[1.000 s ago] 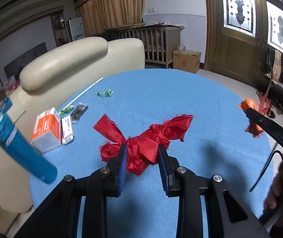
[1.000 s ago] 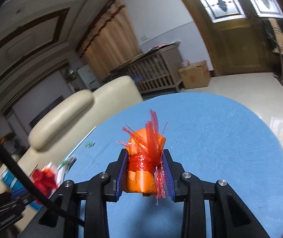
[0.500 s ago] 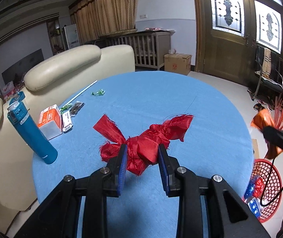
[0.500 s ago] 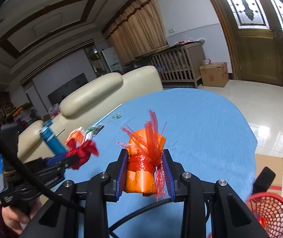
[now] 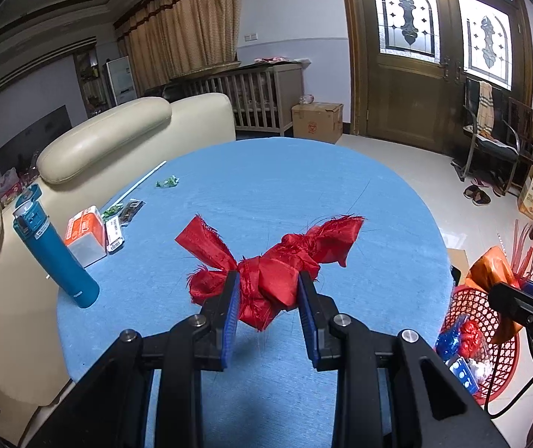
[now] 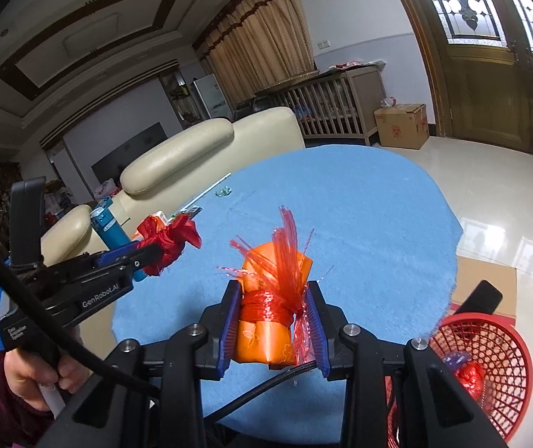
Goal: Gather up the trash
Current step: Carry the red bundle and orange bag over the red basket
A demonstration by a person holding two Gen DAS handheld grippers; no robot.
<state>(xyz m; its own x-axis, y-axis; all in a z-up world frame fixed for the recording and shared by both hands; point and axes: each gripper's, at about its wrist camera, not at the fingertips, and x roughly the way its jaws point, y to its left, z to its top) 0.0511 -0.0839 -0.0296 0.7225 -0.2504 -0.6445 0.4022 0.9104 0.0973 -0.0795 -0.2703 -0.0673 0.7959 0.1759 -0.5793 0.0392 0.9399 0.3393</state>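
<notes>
**Both grippers carry trash above the blue bench**

The left gripper [image 5: 268, 298] is clenched on a knotted scrap of frayed red satin cloth [image 5: 273, 261], its blue-padded fingers [image 5: 231, 310] pressing the knot from both sides while the loose ends fan out left and right. The cloth hangs clear of the round blue-covered bench [image 5: 285, 186].

The right gripper [image 6: 273, 321] grasps a rolled orange plastic bundle tied with red shredded ribbon [image 6: 270, 298], held upright between its pads, the ribbon strands spraying upward. It hovers over the near edge of the bench, just beside a red plastic mesh basket [image 6: 490, 351] on the floor, which already contains blue and red wrappers.

Farther back on the bench stand a teal cylindrical water bottle [image 5: 55, 257] and an orange-and-white carton [image 5: 85, 233], then small dark packets [image 5: 130, 209], a green crumpled wrapper [image 5: 167, 182] and a thin white stick [image 5: 143, 183]. Beyond is a cream leather sofa [image 5: 117, 138].
</notes>
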